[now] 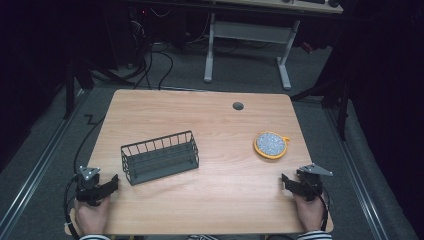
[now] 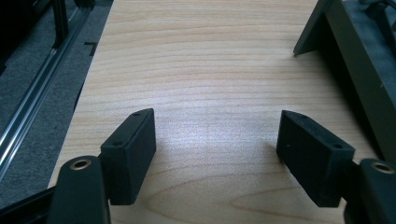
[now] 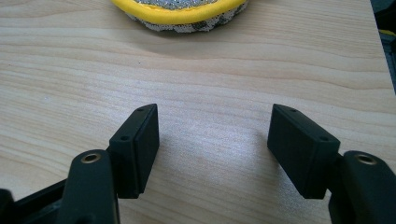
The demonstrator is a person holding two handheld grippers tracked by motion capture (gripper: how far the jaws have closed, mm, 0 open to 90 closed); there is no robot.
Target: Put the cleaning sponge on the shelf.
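Scrubber pad (image 1: 270, 145) lies just ahead of right gripper (image 1: 289, 182), both grippers' jaws wide, empty.

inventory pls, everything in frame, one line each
wire basket: 1, dark grey, left-centre of table, empty
round pad: 1, yellow rim, speckled grey top, right side of table
table: 1, light wood, grey grommet near far edge
second desk: 1, white legs, beyond the table
left hand-held gripper: 1, black, near-left corner, open, nothing between jaws
right hand-held gripper: 1, black, near-right edge, open, pointing toward the pad
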